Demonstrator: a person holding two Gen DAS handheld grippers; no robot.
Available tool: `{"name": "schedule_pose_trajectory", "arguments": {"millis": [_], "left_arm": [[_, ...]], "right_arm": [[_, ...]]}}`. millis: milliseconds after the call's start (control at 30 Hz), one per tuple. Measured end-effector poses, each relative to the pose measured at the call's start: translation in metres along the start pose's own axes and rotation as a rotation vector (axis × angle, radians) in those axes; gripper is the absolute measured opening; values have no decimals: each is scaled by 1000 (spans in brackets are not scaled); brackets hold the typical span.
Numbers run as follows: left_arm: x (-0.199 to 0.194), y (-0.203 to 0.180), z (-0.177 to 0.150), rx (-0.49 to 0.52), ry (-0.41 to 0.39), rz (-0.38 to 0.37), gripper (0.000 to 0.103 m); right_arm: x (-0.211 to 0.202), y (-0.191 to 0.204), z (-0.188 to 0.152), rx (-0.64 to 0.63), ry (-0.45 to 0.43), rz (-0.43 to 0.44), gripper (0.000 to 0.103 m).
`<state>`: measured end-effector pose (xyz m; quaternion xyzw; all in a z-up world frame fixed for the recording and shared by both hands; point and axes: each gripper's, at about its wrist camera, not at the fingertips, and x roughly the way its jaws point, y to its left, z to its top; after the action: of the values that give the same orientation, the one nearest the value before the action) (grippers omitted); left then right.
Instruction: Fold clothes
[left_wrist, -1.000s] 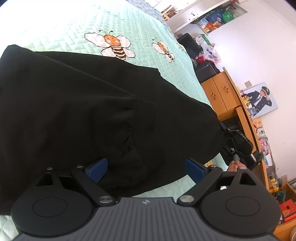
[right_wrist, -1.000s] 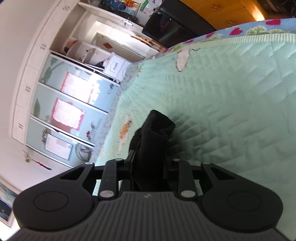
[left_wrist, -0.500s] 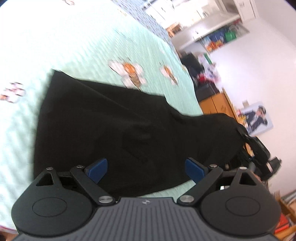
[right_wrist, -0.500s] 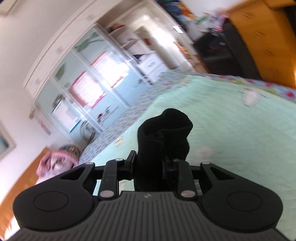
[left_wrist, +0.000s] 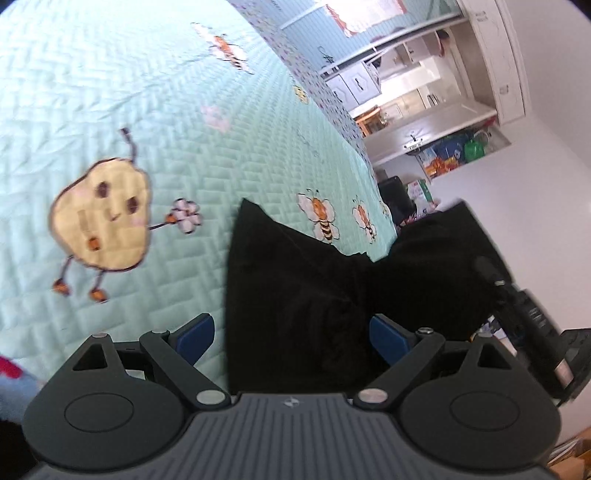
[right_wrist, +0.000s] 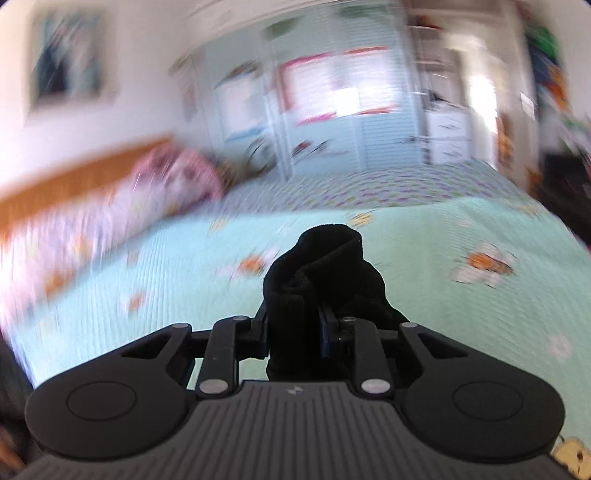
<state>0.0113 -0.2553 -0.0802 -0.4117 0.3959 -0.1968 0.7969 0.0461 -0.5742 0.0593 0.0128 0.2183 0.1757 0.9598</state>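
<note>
A black garment (left_wrist: 295, 288) lies on the mint quilt (left_wrist: 155, 110) in the left wrist view. Its right part is raised off the bed toward the right gripper's dark body (left_wrist: 532, 321) at the right edge. My left gripper (left_wrist: 291, 338) is open, its blue pads (left_wrist: 195, 334) wide apart, and the cloth's near edge lies loosely between them without being pressed. In the blurred right wrist view, my right gripper (right_wrist: 295, 332) is shut on a bunched fold of the black garment (right_wrist: 325, 273), held above the quilt (right_wrist: 443, 332).
The quilt carries bee prints (left_wrist: 319, 216) and a yellow cartoon figure (left_wrist: 103, 218). Beyond the bed's far edge are white cabinets (left_wrist: 417, 85) and a dark object (left_wrist: 397, 195). In the right wrist view, a wooden headboard (right_wrist: 74, 184) and pink bedding (right_wrist: 173, 177) sit at the left.
The right gripper has risen and rolled to level, carrying the bunched cloth up. The left gripper has drawn away sideways, so the garment looks smaller and more quilt shows at the left.
</note>
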Motion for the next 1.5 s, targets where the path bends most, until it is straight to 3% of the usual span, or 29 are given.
{"name": "schedule_pose_trajectory", "arguments": {"millis": [167,433,600,833,933,1133,1333,1400,1500], "left_arm": [[-10,17,3,-37,-1,-24,94],[-10,30,3,-74,8,-45,94],[-9,33,4,-86,13,-46,94],[-14,39,6,-127,-7,-50,94],[-15,42,7,-136,-10,-48,94],[-17,45,8,-142,-11,-38,94],[-17,46,9,-140,-9,-28,94],[-17,46,8,-133,-9,-26,94],[-17,46,8,-138,-10,-24,94]], "right_arm": [[58,79,-60,-325,139,-9,25],[62,127,-101,-558,163,-44,24],[53,129,-101,-593,147,-41,24],[34,119,-68,-480,98,-33,24],[30,126,-60,-490,72,-21,24],[62,148,-112,-611,183,33,24],[61,162,-130,-672,168,25,31],[61,163,-132,-675,178,36,36],[51,163,-136,-657,166,97,61]]}}
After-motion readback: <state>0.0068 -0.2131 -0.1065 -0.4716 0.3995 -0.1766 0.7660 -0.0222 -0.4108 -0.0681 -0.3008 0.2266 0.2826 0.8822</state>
